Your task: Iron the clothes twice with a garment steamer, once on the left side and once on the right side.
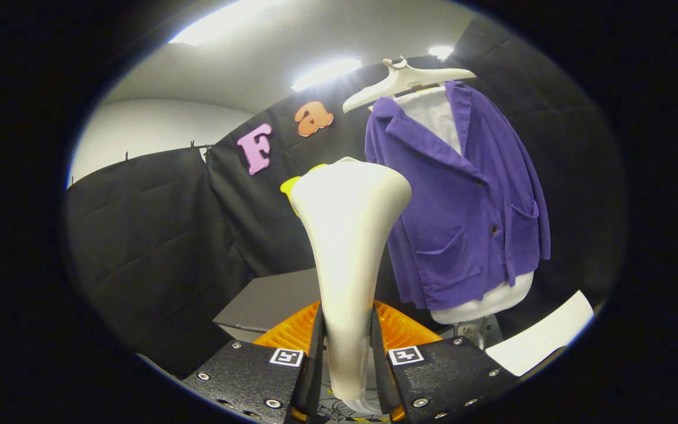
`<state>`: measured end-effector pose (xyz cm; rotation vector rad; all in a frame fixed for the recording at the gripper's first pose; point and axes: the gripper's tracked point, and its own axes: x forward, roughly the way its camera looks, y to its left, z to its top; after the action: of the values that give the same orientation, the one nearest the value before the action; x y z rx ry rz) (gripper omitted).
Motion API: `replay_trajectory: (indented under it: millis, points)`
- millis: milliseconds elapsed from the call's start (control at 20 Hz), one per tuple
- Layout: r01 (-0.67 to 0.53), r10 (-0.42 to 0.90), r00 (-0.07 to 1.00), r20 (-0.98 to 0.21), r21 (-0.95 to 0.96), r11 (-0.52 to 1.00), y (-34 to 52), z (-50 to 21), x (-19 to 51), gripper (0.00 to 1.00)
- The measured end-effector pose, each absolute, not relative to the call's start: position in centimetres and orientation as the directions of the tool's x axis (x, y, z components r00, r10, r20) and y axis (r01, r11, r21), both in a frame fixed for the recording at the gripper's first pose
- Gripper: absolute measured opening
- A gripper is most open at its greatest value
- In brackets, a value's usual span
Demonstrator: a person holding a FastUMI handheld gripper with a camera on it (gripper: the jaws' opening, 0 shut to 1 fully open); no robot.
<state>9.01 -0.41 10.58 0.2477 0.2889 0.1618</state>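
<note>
Gripper view: the tool [348, 347] is clamped on one garment steamer [348, 235], both fingers pressing on the narrow lower part of its pale body, which rises between them and flares into a wide head ahead of them. A bit of yellow shows just behind the head on its left side. One purple jacket [462, 218] hangs beyond the fingers, to the right of the steamer head and apart from it; it has two patch pockets and two dark buttons on its front. The jacket is worn over one white torso form [492, 300], whose lower edge shows below the hem and whose chest shows at the open collar. One white hanger [404, 82] sits above the jacket's shoulders. A metal stand post [474, 333] shows beneath the form. A grey bench [274, 300] lies low behind the steamer, its near edge just beyond the left finger. Black cloth wall [156, 235] closes the left side and the back; open room lies between the steamer head and that wall on the left, and a narrower gap separates the head from the jacket's left front edge.
</note>
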Motion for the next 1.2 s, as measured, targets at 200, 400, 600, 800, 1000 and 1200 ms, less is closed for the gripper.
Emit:
replay_trajectory:
  millis: [200, 400, 600, 800, 1000, 1200]
  points:
    - [-0.122, 0.171, 0.969, -0.178, 0.256, 0.959, -1.6, 15.6, 12.4, 0.38]
    - [-0.119, 0.156, 0.978, -0.135, 0.247, 0.962, -2.4, 18.6, 17.0, 0.38]
    - [-0.122, 0.158, 0.981, -0.109, 0.276, 0.953, -2.3, 20.1, 21.8, 0.38]
    - [-0.095, 0.125, 0.988, -0.089, 0.29, 0.952, -2.9, 20.8, 27.2, 0.38]
    - [-0.065, 0.087, 0.994, -0.068, 0.279, 0.958, -4.5, 21.1, 31.6, 0.38]
    - [-0.052, 0.073, 0.995, -0.071, 0.263, 0.963, -5.2, 20.2, 33.4, 0.38]
